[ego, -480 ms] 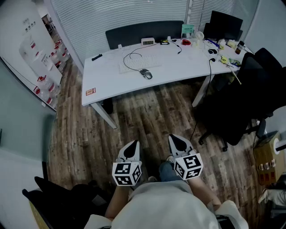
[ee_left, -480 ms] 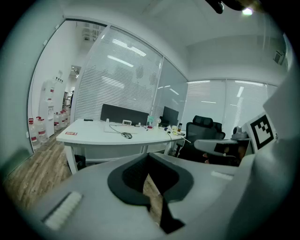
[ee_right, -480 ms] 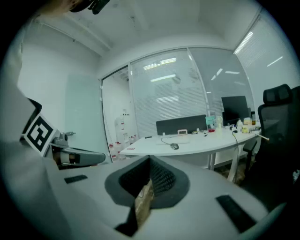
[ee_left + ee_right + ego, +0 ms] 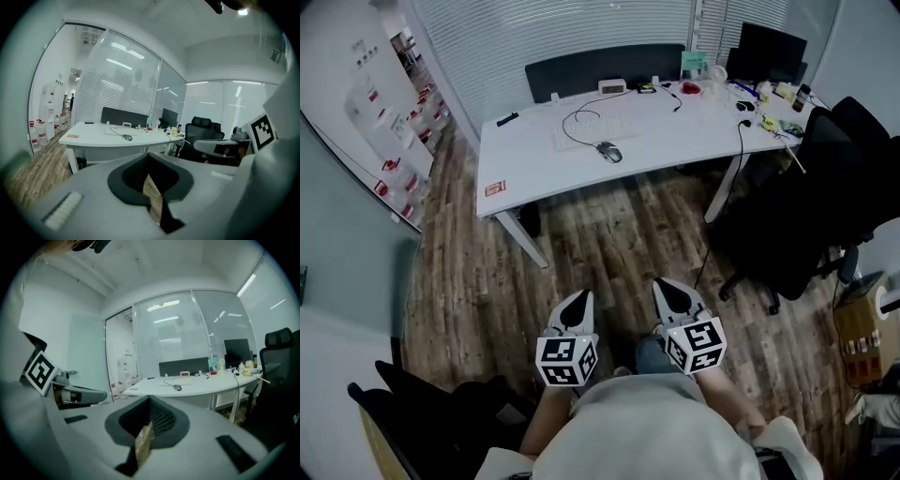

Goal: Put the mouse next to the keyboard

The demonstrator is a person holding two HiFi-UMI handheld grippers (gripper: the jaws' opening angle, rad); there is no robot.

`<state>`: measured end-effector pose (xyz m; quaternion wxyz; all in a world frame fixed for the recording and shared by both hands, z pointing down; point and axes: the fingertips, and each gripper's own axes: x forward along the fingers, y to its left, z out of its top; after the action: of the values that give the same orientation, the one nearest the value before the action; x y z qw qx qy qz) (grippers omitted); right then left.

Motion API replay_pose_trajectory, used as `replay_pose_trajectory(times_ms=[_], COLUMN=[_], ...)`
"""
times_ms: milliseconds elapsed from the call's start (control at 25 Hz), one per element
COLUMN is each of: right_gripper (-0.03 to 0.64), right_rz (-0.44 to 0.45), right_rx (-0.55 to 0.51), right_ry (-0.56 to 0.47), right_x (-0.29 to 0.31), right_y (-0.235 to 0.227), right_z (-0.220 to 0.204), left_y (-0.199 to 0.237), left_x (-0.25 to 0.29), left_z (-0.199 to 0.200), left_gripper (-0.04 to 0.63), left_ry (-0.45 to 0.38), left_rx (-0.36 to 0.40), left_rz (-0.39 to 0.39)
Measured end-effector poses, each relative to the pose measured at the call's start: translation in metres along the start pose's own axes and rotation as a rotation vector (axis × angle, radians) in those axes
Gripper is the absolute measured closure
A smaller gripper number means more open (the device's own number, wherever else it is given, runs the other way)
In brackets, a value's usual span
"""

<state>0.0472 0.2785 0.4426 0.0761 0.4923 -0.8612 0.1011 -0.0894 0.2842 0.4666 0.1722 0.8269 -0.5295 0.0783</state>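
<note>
A grey mouse (image 4: 607, 151) lies on the white desk (image 4: 525, 173), its cable looping over a white keyboard (image 4: 592, 131) just behind it. In the left gripper view the mouse (image 4: 127, 137) shows small on the far desk, and the right gripper view has the mouse (image 4: 177, 387) equally far off. My left gripper (image 4: 578, 303) and right gripper (image 4: 674, 293) hang side by side over the wooden floor, well short of the desk. Both are shut with nothing between their jaws.
Black office chairs (image 4: 825, 187) stand to the right of the desk. A monitor (image 4: 773, 47), cables and small clutter fill the desk's right end. A red-and-white card (image 4: 494, 187) lies near its left front corner. A dark chair back (image 4: 412, 412) sits at my lower left.
The head view has shifted slightly, so the desk sits a little further right in the frame. Both grippers stay shut, side by side.
</note>
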Motion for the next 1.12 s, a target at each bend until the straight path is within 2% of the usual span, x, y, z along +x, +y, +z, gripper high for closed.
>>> replay_pose_trajectory(times_ms=[520, 600, 680, 880, 1120], right_gripper=[0.612, 0.559, 0.521, 0.416, 0.357], right_rz=[0.015, 0.030, 0.046, 0.111, 0.146], right_rx=[-0.015, -0.015, -0.024, -0.011, 0.001], right_ry=[0.006, 0.003, 0.003, 0.016, 0.009], right_x=[0.014, 0.022, 0.032, 0.068, 0.127], right_y=[0.000, -0.004, -0.008, -0.027, -0.061], right_z=[0.004, 0.008, 0.009, 0.014, 0.030], left_y=[0.012, 0.014, 0.019, 0.031, 0.053], left_x=[0.003, 0.010, 0.019, 0.050, 0.099], left_z=[0.003, 0.005, 0.006, 0.016, 0.039], left_gripper=[0.581, 0.567, 0.507, 0.472, 0.445], left_ry=[-0.024, -0.025, -0.025, -0.036, -0.050], left_rx=[-0.053, -0.057, -0.063, -0.066, -0.072], left_rz=[-0.013, -0.011, 0.001, 0.013, 0.033])
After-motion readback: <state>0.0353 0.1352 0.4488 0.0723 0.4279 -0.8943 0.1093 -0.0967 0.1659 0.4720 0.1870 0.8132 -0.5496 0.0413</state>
